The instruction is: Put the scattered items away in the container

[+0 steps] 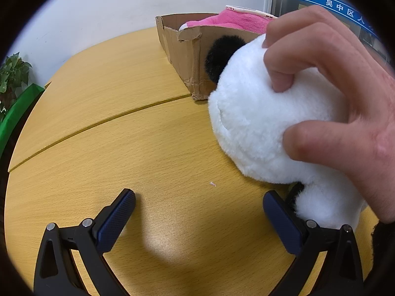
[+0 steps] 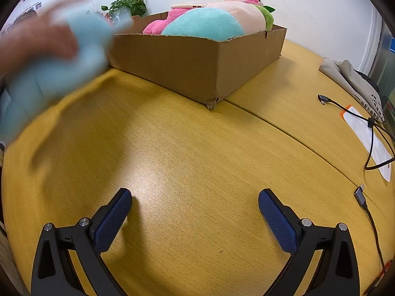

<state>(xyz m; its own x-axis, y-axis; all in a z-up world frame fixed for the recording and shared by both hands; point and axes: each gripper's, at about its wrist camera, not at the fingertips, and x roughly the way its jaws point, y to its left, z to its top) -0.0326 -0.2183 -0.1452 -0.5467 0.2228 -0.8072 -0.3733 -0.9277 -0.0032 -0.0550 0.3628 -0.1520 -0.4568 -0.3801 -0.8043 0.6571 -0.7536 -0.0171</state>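
Jaws of left gripper (image 1: 198, 203) and right gripper (image 2: 195, 202) wide apart, empty; bare hand (image 1: 333, 93) gripping panda plush (image 1: 251, 123), possibly lifted.

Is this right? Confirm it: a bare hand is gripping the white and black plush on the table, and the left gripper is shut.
Not quite. The left wrist view shows the left gripper open, jaws wide apart and empty. The rest holds: a bare hand grips the white and black plush on the table.

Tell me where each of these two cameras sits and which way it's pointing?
Left wrist: rides the left tool, facing the table; a bare hand grips a white plush.
Right wrist: rides the right tool, facing the cardboard box; a blurred hand holds something blue.
Shared: box and table.
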